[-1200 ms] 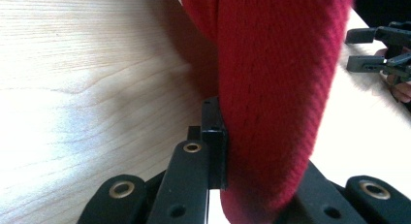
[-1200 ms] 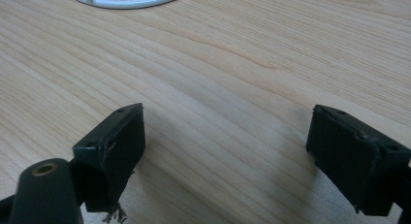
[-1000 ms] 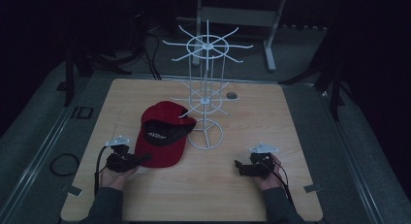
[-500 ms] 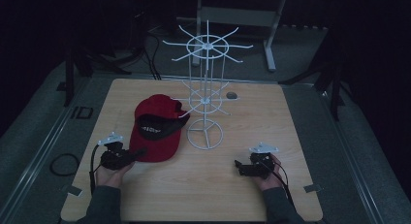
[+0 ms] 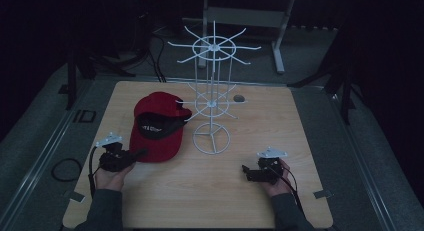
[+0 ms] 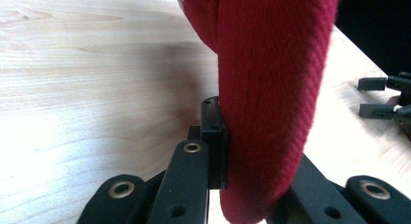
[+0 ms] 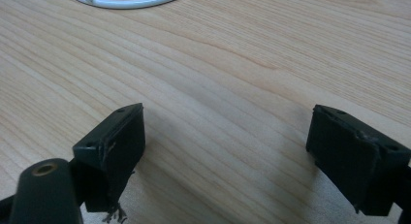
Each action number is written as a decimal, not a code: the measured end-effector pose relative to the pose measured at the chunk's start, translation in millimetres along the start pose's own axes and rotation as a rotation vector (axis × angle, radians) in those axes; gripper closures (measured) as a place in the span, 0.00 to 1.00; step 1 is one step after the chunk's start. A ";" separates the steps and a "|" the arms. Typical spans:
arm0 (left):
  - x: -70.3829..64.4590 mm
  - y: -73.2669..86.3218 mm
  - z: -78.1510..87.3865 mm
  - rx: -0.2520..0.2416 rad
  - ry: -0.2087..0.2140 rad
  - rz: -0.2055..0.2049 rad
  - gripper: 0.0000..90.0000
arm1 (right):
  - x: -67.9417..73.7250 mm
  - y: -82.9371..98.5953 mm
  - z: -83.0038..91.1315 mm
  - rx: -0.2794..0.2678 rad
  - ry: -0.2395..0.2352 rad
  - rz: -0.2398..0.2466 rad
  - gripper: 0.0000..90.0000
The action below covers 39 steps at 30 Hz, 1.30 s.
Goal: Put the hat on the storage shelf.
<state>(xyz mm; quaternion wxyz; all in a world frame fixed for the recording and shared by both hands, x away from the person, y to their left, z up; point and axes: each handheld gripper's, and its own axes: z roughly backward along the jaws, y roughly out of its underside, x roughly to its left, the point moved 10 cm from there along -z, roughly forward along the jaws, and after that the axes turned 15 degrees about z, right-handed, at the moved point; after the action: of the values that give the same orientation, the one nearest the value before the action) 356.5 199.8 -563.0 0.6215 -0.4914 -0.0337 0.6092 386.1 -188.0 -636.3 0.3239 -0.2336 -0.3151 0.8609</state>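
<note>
Since the earlier frames the cap (image 5: 159, 125) has come down and leftward off the rack (image 5: 212, 98), drawn by the left gripper (image 5: 131, 155) toward the near left of the worktop (image 5: 300, 136); the right gripper (image 5: 248, 172) has kept its place at the near right. In the high view the cap lies on the worktop just left of the rack's ring base, its crown toward the far side and its dark inner band showing, the brim pointing near. The left gripper sits at the near left edge of the brim, held by the left hand (image 5: 112, 173). In the left gripper view the red brim (image 6: 271, 88) stands edge-on between the fingers (image 6: 213, 136), which are clenched on it, one black pad pressed flat against the cloth, the other hidden behind the fabric. The right gripper rests low over bare wood, held by the right hand (image 5: 276, 178); in the right gripper view its fingers (image 7: 114, 141) are spread wide apart with nothing between them, and an arc of the rack's white base (image 7: 128, 1) lies at the far edge.
</note>
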 end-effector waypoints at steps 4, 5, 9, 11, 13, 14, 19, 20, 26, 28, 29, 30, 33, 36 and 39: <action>-0.9 -4.1 2.7 -0.015 -0.002 0.002 0.95 | 0.0 0.0 0.0 0.000 0.000 0.000 0.15; -1.2 -5.1 3.6 -0.018 -0.003 0.000 0.95 | 0.0 0.0 0.0 0.000 0.000 0.000 0.15; -2.7 -9.8 6.4 -0.032 -0.004 -0.001 0.95 | 0.0 0.0 0.0 0.000 0.000 0.000 0.15; -3.4 -12.0 7.8 -0.039 -0.006 0.000 0.95 | 0.0 0.0 0.0 0.000 0.000 0.000 0.15; -4.1 -14.3 9.1 -0.046 -0.007 0.000 0.95 | 0.0 0.0 0.0 0.000 0.000 0.000 0.15; -4.3 -15.2 9.9 -0.048 -0.007 -0.002 0.95 | 0.0 0.0 0.0 0.000 0.000 0.000 0.15; -6.6 -20.7 12.6 -0.061 -0.007 -0.008 0.95 | -0.1 -0.1 0.0 -0.001 0.001 0.001 0.15; -7.4 -22.2 13.3 -0.064 -0.007 -0.012 0.95 | -0.2 -0.1 -0.1 -0.001 0.001 0.001 0.15; -11.0 -29.1 16.4 -0.076 -0.008 -0.025 0.95 | -0.3 -0.2 -0.2 -0.002 0.001 0.002 0.15; -12.3 -31.7 17.4 -0.082 -0.008 -0.025 0.95 | -0.2 -0.2 -0.1 -0.002 0.001 0.001 0.15; -12.6 -32.8 17.9 -0.084 -0.008 -0.028 0.95 | -0.2 -0.2 -0.1 -0.001 0.001 0.001 0.15; -13.1 -33.5 18.1 -0.086 -0.007 -0.027 0.95 | -0.2 -0.2 -0.1 -0.001 0.001 0.001 0.15; -14.8 -36.4 19.4 -0.090 -0.007 -0.032 0.95 | -0.1 -0.2 -0.1 -0.001 0.001 0.000 0.15; -16.0 -38.8 20.4 -0.095 -0.008 -0.037 0.95 | -0.1 -0.1 -0.1 -0.001 0.001 0.001 0.15; -17.4 -41.1 21.5 -0.099 -0.009 -0.040 0.95 | -0.1 -0.1 -0.1 -0.001 0.001 0.000 0.15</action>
<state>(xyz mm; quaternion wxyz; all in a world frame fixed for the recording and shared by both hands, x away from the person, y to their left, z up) 368.0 207.6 -515.4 0.6083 -0.5182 -0.0763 0.5963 386.3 -187.9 -636.2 0.3238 -0.2342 -0.3154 0.8607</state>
